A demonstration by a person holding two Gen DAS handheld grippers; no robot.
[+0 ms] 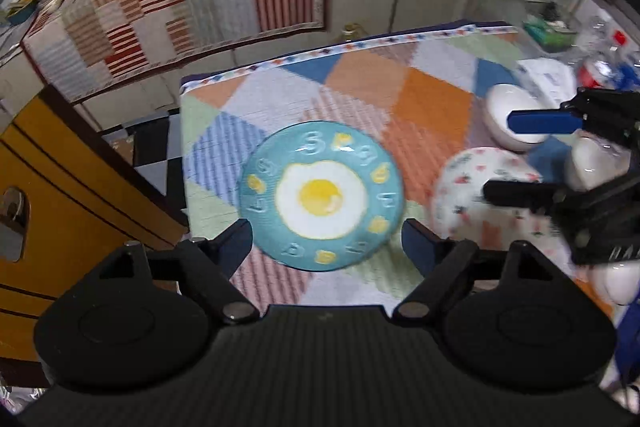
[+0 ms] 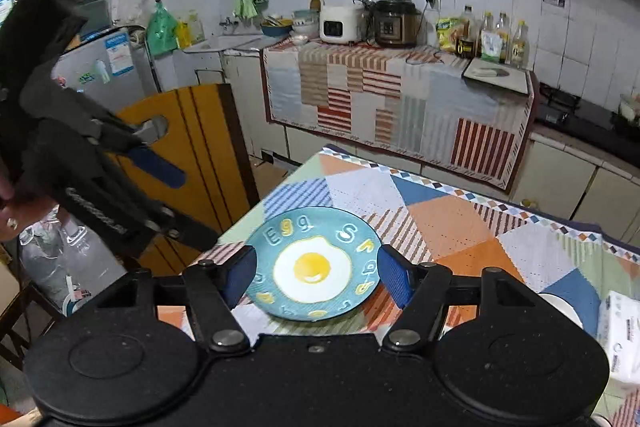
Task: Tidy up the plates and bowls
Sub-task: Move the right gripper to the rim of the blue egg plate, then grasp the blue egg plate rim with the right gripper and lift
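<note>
The teal fried-egg plate (image 1: 321,195) is seen flat on the patchwork tablecloth (image 1: 432,99); left gripper (image 1: 326,247) and right gripper (image 2: 316,277) are held released above it, 2 bowls (image 1: 486,203) alongside.

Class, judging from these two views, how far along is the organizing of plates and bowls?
Done: nothing looks stacked yet. In hand: neither the left gripper nor the right gripper holds anything; both are open over the egg plate. Left: the floral bowl and white bowl sit separately on the tablecloth.
</note>
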